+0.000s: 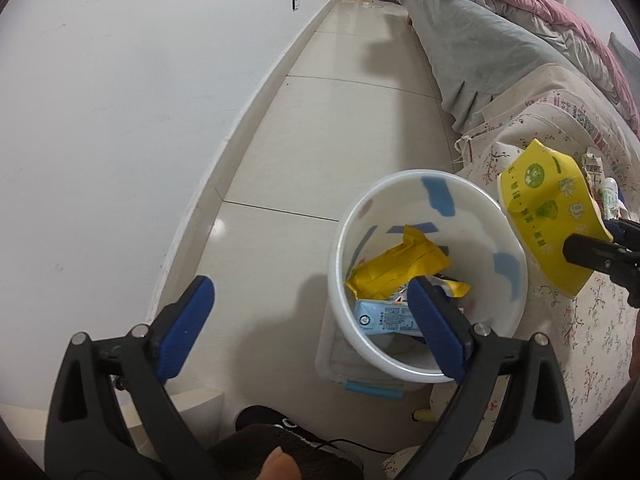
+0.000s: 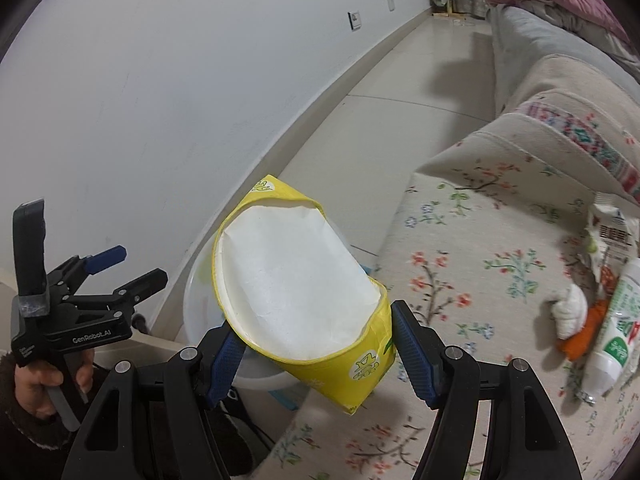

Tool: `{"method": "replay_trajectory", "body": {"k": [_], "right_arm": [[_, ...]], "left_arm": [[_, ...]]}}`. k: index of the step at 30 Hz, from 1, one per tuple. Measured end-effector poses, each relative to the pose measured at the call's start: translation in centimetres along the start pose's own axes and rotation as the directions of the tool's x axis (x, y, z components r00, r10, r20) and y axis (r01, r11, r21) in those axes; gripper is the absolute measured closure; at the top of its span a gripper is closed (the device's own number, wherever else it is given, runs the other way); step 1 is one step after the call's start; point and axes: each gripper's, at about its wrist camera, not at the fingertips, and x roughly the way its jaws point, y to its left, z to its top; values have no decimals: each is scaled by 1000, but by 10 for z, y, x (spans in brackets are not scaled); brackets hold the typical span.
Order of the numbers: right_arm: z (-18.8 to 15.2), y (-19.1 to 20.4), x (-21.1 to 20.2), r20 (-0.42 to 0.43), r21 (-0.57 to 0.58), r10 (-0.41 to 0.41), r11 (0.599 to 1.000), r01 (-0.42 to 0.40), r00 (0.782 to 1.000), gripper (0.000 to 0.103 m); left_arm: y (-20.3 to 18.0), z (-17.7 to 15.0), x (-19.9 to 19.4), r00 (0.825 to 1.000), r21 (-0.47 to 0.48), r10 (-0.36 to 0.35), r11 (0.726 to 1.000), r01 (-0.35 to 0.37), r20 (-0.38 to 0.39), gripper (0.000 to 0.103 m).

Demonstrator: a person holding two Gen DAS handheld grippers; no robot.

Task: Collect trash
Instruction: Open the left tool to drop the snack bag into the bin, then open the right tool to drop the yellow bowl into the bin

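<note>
A squashed yellow paper cup [image 2: 296,280] with a white inside hangs tilted in the air, with my right gripper [image 2: 316,328] shut on its lower end. In the left wrist view that cup [image 1: 548,216] and the right gripper [image 1: 592,252] sit just right of the white bin [image 1: 460,208], above the sofa's edge. The bin stands on the floor and holds a crumpled yellow wrapper [image 1: 392,268] and a blue-and-white carton [image 1: 384,318]. My left gripper [image 1: 310,282] is open and empty, with its right finger over the bin's mouth. In the right wrist view the left gripper [image 2: 140,264] is at the far left, beside the bin [image 2: 200,292].
A floral-covered sofa [image 2: 480,240] fills the right side. On it lie a green-and-white tube [image 2: 616,320], a crumpled tissue [image 2: 570,312], an orange scrap [image 2: 588,328] and a carton [image 2: 612,232]. A white wall [image 1: 120,120] runs along the left, with tiled floor [image 1: 340,120] between.
</note>
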Motion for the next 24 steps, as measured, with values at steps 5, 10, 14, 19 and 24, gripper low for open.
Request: {"method": "replay_trajectory", "body": {"k": [5,10,14,19,24], "right_arm": [[3,7,6,10,-9,7,1000,-7,1000,29],[7,8,4,52,-13,10,1000,-10,999,22],[9,3,-3,67,-4,-12,1000,12,998,19],[5,-10,-14,70,16,-36,999,35,997,19],[-3,-26,-34,76,47,-73,996,70,994,19]], "left_arm": [[5,2,1,1000,-12,-4,1000,4,-2,6],[6,1,0,1000,-19,-27,999,27,-4,6],[5,2,-1,999,-20,-45,999,45,-4,6],[1,3,-3,997,-20,-70,997,70,-6,6],[-4,4,-4,997,-10,-78,997,78,-4,6]]}}
